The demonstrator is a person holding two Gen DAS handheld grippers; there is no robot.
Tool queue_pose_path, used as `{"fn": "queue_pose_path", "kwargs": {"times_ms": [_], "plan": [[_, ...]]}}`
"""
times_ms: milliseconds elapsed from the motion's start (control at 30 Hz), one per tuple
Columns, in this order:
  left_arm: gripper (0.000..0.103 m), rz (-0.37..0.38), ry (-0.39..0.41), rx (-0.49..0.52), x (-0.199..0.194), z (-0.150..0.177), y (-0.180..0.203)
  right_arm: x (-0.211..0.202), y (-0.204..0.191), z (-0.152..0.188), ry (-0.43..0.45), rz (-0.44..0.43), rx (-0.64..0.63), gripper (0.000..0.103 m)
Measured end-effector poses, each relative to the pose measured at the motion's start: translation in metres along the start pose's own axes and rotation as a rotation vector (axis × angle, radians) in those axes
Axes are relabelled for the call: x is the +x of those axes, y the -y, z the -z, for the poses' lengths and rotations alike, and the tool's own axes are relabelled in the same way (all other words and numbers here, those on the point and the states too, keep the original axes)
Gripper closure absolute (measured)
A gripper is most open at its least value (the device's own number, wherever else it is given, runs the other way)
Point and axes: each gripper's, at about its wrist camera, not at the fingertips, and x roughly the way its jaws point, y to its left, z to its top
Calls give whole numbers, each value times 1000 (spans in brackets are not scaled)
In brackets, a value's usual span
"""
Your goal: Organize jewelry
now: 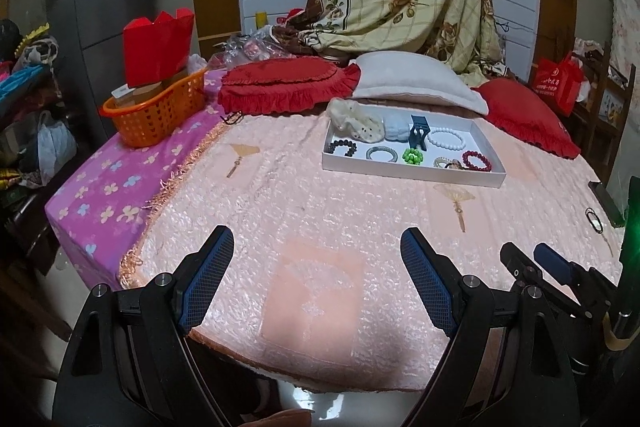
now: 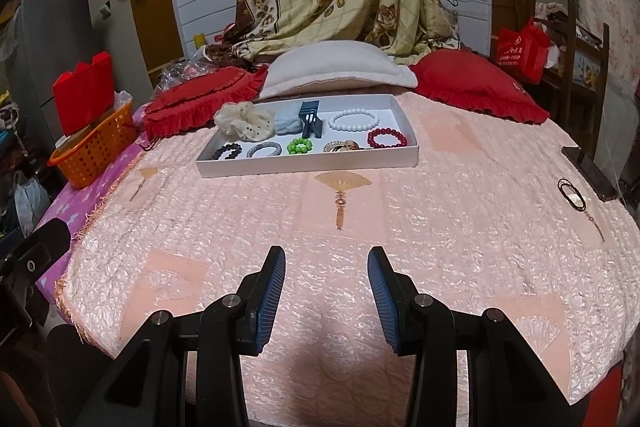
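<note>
Pink quilt: jewelry tray far ahead, seemingly full; both jaws spread, empty.

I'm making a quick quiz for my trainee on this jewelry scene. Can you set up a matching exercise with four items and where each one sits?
Items:
1. white bracelet
2. black bracelet
3. hair ties
4. orange basket

Places:
A. front left corner of the white tray
B. loose on the pink bedspread, right of the tray, beside the phone
C. on the purple sheet, left of the tray
D. back row of the tray, right of the blue hair clip

Pairs: 1-D, 2-A, 3-B, 4-C
</note>
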Motion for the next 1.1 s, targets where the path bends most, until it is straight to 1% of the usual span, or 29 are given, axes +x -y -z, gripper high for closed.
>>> {"fn": "queue_pose_path", "kwargs": {"times_ms": [233, 567, 633, 700, 733, 767, 1100], "plan": [[17, -9, -23, 10, 4, 1, 2, 1, 1, 1, -4, -1, 0, 62], [17, 8, -71, 9, 12, 5, 4, 3, 5, 1, -2, 26, -9, 61], [17, 10, -76, 9, 12, 5, 5, 5, 7, 1, -7, 32, -6, 56], [17, 10, -80, 9, 14, 5, 4, 5, 9, 1, -6, 35, 1, 42], [17, 11, -82, 9, 14, 5, 4, 4, 9, 1, -1, 38, 2, 40], [17, 12, -85, 8, 15, 5, 4, 3, 9, 0, 6, 42, 1, 38], [17, 24, -103, 4, 19, 7, 4, 1, 7, 0, 17, 55, -20, 38]]}}
